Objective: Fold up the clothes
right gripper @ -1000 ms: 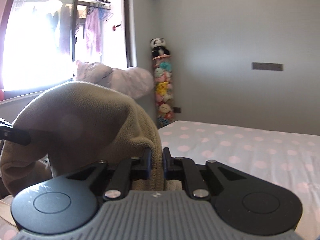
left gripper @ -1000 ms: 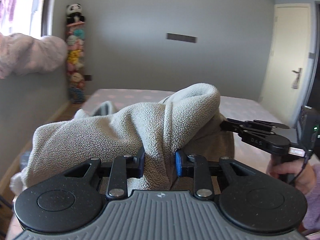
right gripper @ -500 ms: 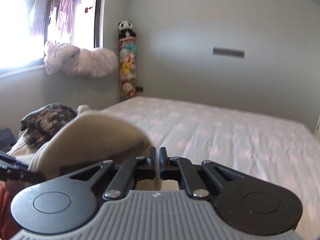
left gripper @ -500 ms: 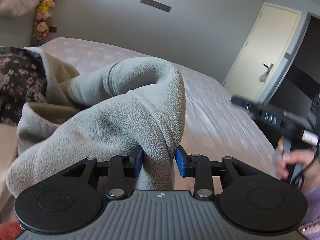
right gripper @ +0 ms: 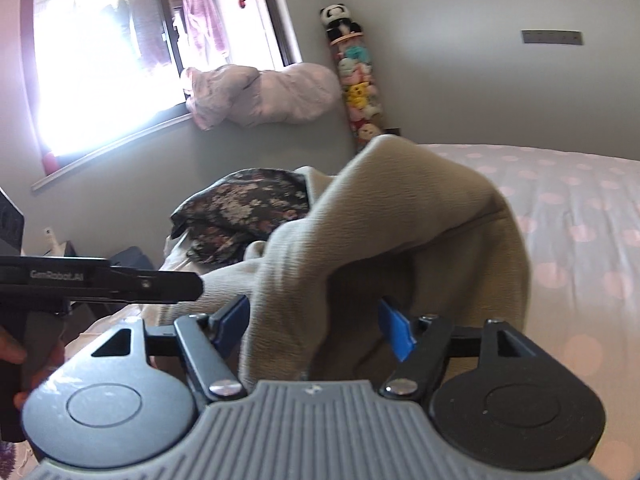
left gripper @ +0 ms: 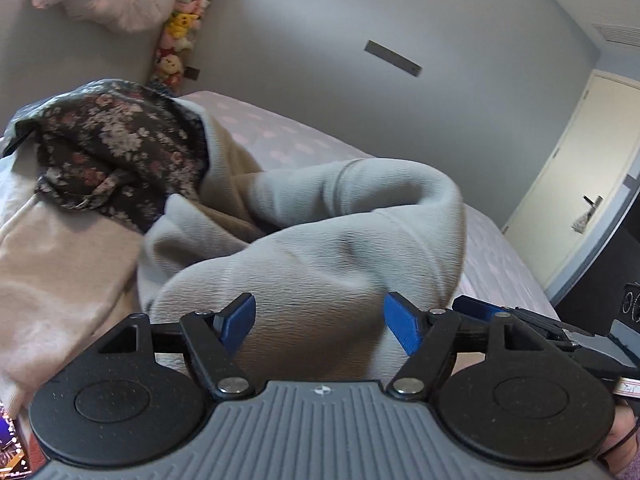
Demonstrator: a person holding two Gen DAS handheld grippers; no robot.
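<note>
Two hand-held tools, both spread wide, around a grey fleece garment on a bed.

The left tool (left gripper: 318,322) has its blue pads apart, gripping nothing; the fleece garment (left gripper: 320,248) bunches between them at frame centre. The right tool (right gripper: 314,326) is equally spread (fleece (right gripper: 380,240) draped between its pads). A floral garment (left gripper: 116,148) lies upper left, on the polka-dot bed (right gripper: 580,216).

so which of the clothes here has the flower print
The dark floral garment, crumpled at the top of the pile beside the window wall. The grey fleece between the open grippers and the pale pink cloth beneath are plain.
</note>
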